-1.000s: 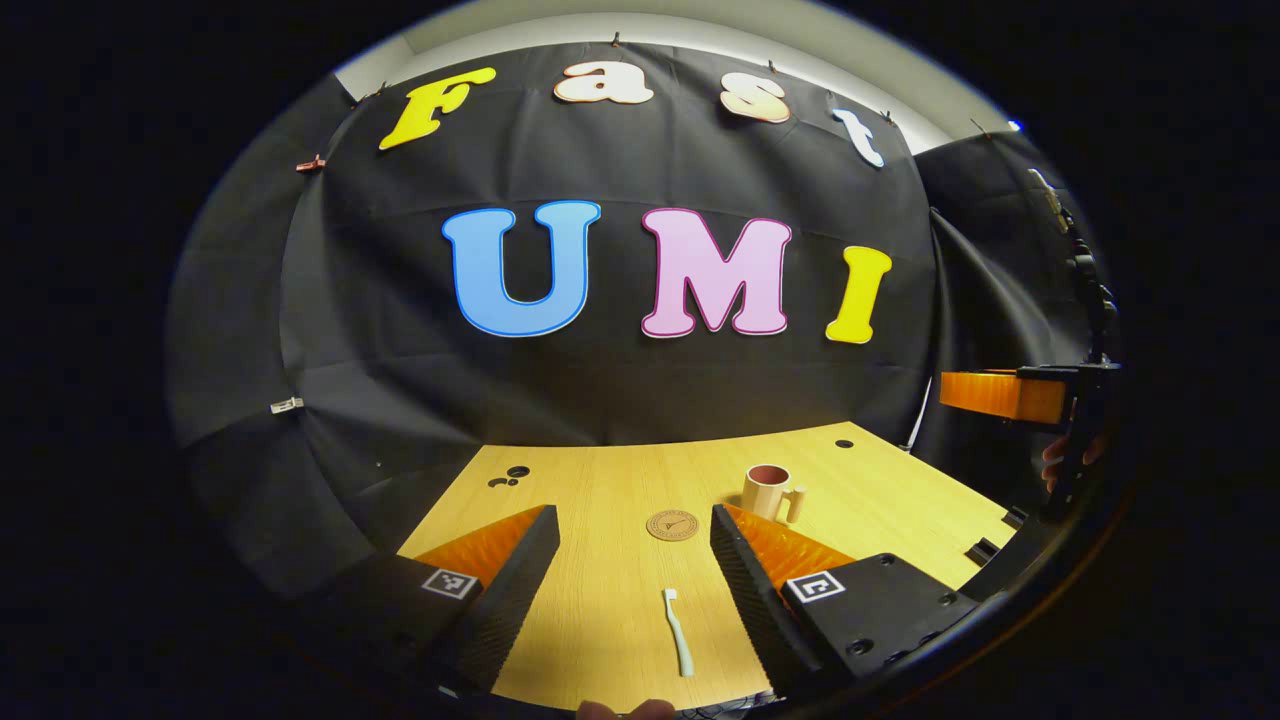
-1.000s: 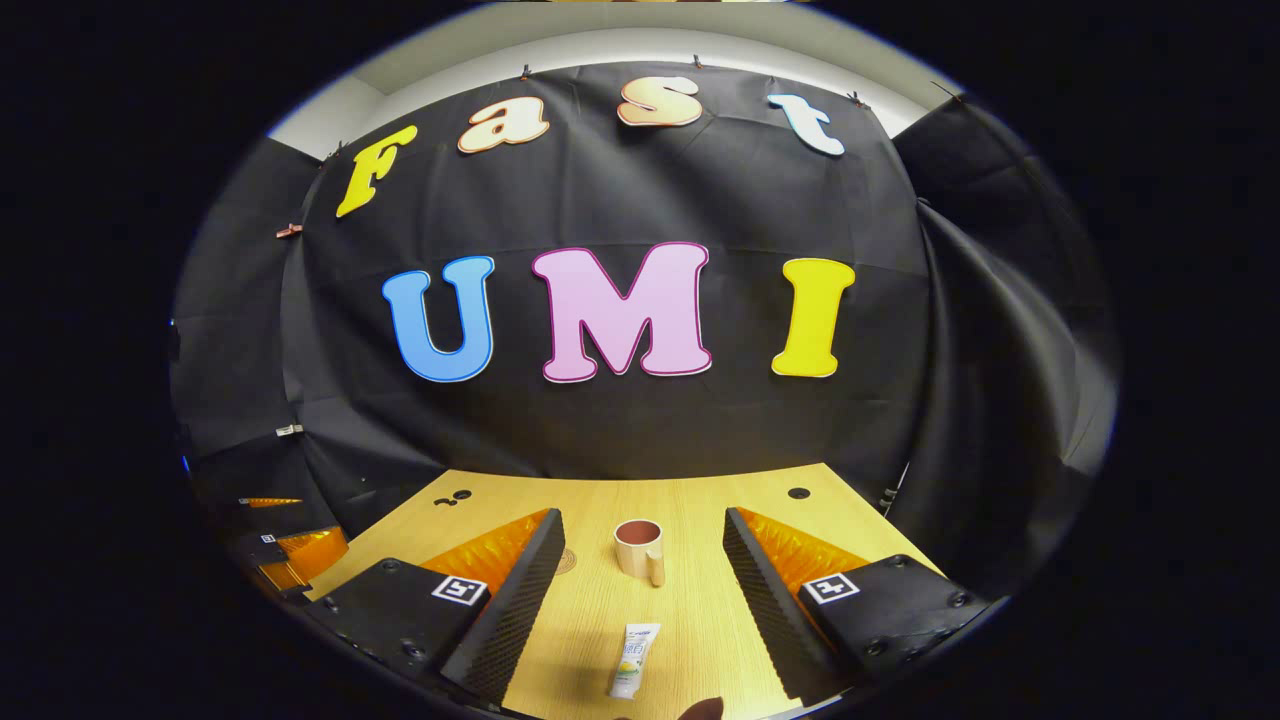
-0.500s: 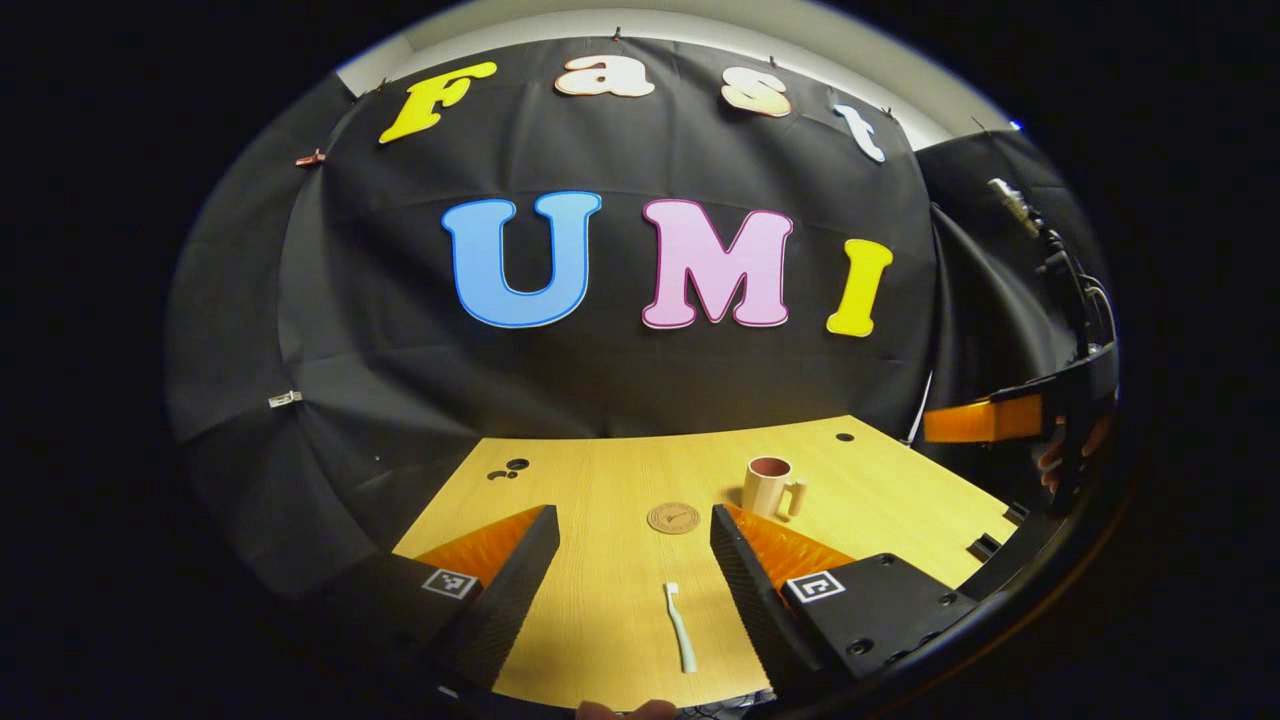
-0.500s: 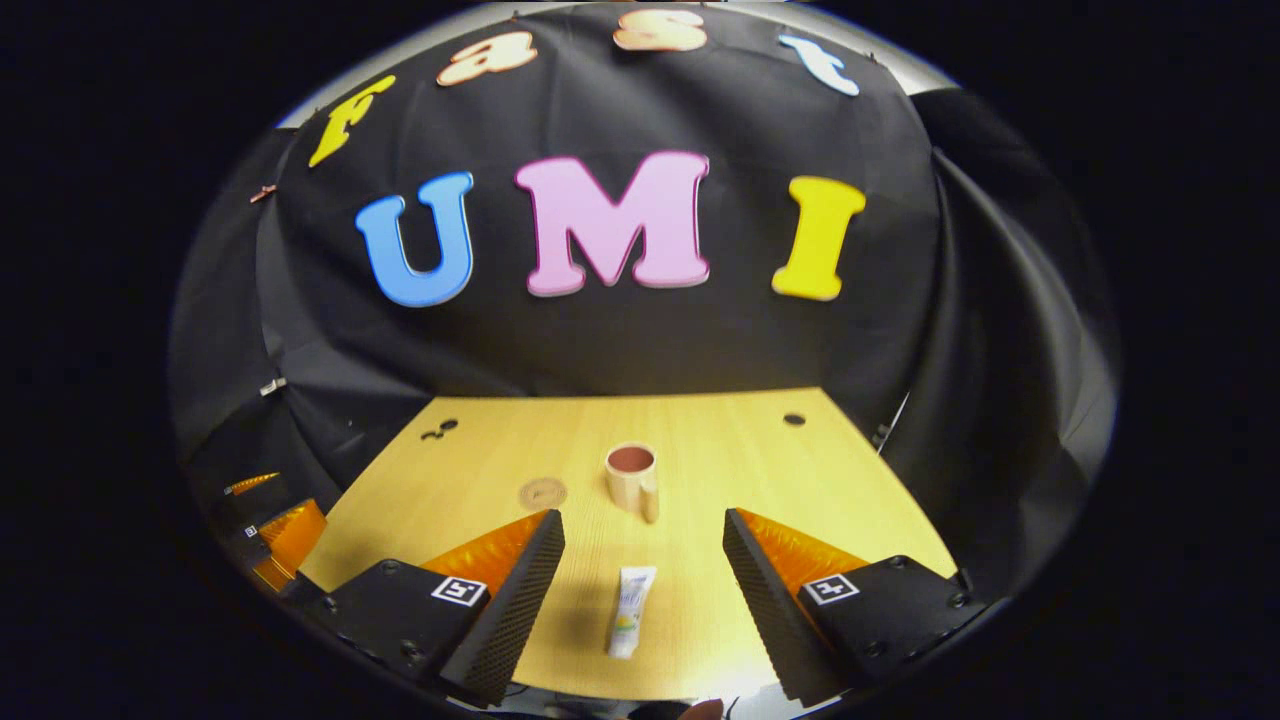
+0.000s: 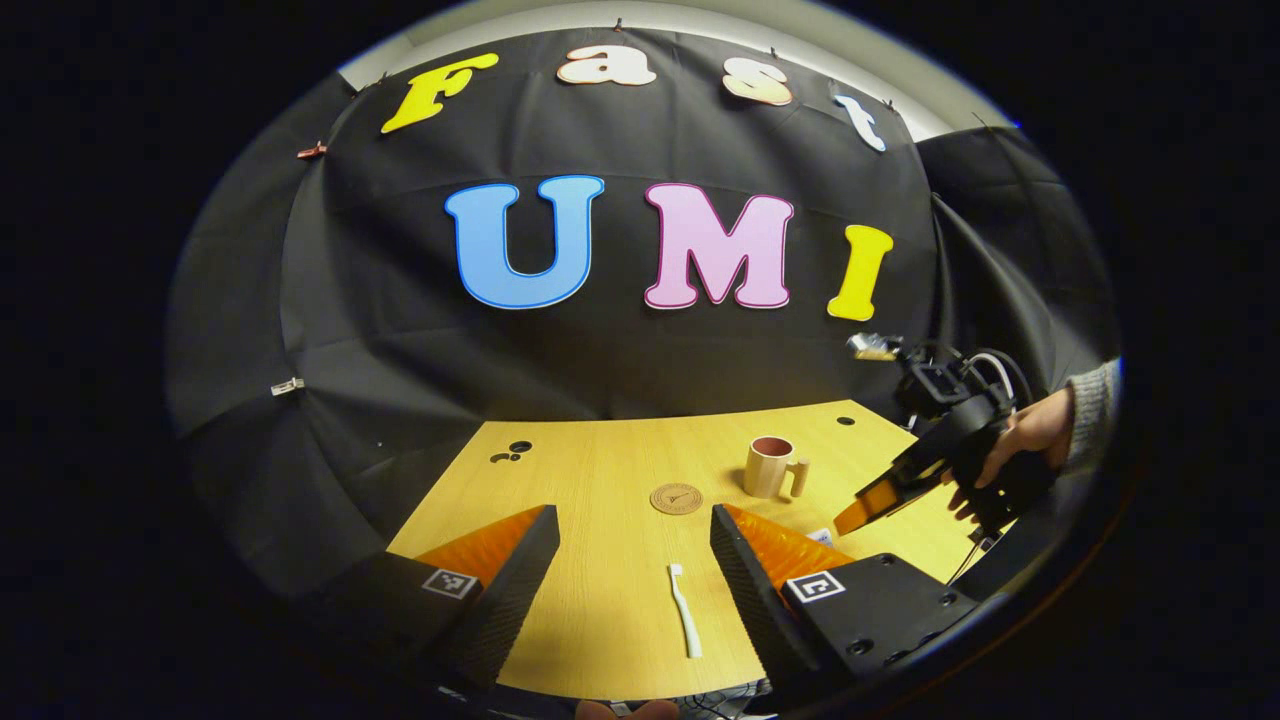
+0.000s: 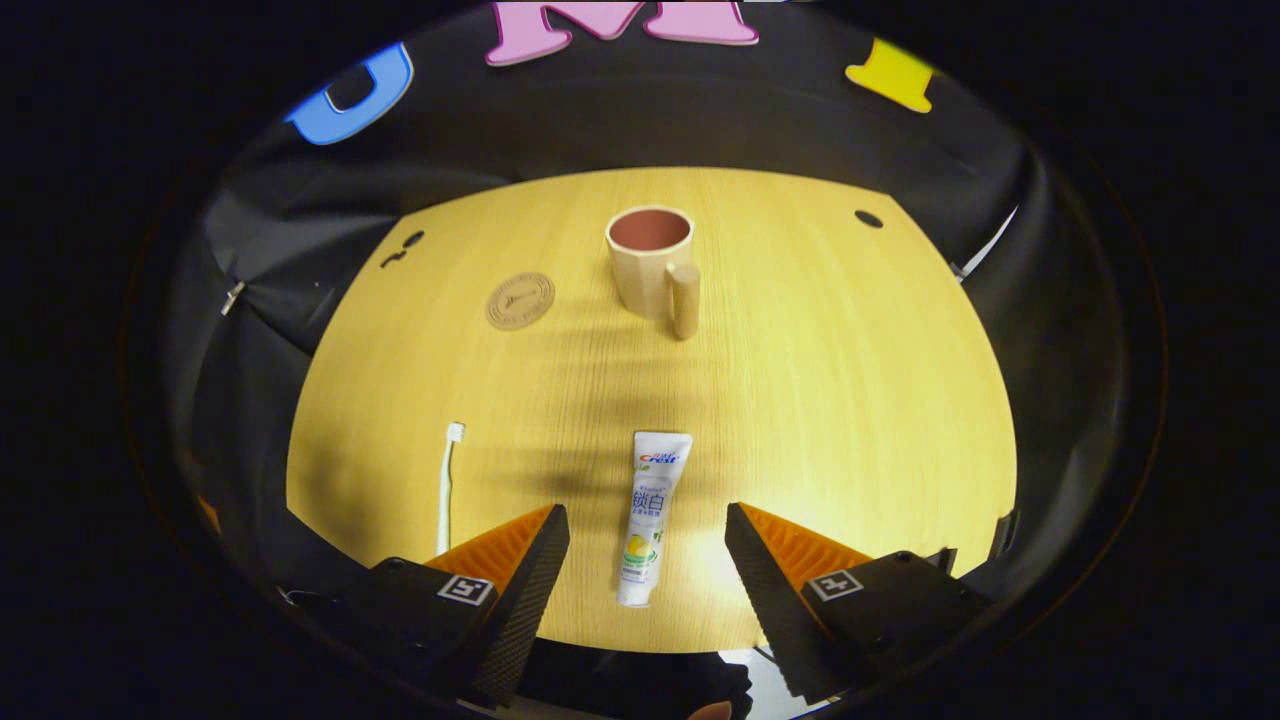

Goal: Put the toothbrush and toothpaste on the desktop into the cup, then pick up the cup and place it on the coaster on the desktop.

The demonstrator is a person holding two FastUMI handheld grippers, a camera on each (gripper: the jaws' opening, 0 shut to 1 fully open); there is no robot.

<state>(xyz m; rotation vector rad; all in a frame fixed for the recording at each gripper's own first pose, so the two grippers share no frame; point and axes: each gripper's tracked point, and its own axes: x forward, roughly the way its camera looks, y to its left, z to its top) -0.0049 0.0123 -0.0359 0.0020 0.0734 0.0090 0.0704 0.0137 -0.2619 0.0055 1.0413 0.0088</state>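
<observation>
**Wood-grain desktop, both claws released above the toothbrush and toothpaste**

Pale wood covered the desktop [image 6: 850, 400], which carried every item of the task. In the right gripper view the right gripper [image 6: 647, 560] hung over the near edge with its two fingers spread wide and nothing between them but air and the lower end of the toothpaste [image 6: 650, 515]. The tube lay flat, its length running away from the camera, its cap end nearest the gripper, touching neither finger. Left of it, well apart, the white toothbrush [image 6: 446, 485] lay flat with its head pointing toward the far side. Farther back stood the cup [image 6: 650, 260], upright, beige outside and reddish inside, its handle turned toward the camera. The round coaster [image 6: 520, 300] lay to the cup's left, near but not touching.

In the left gripper view the left gripper [image 5: 635, 580] was likewise released, fingers wide apart, the toothbrush [image 5: 684, 624] lying on the desktop [image 5: 600, 480] between them and closer to the right-hand finger, without contact. Beyond it lay the coaster [image 5: 676, 498], and the cup [image 5: 770, 467] stood to its right. At the right edge a person's hand [image 5: 1020, 435], in a grey sleeve [image 5: 1095, 410], held the right gripper [image 5: 885, 492] tilted down toward the desktop.
</observation>
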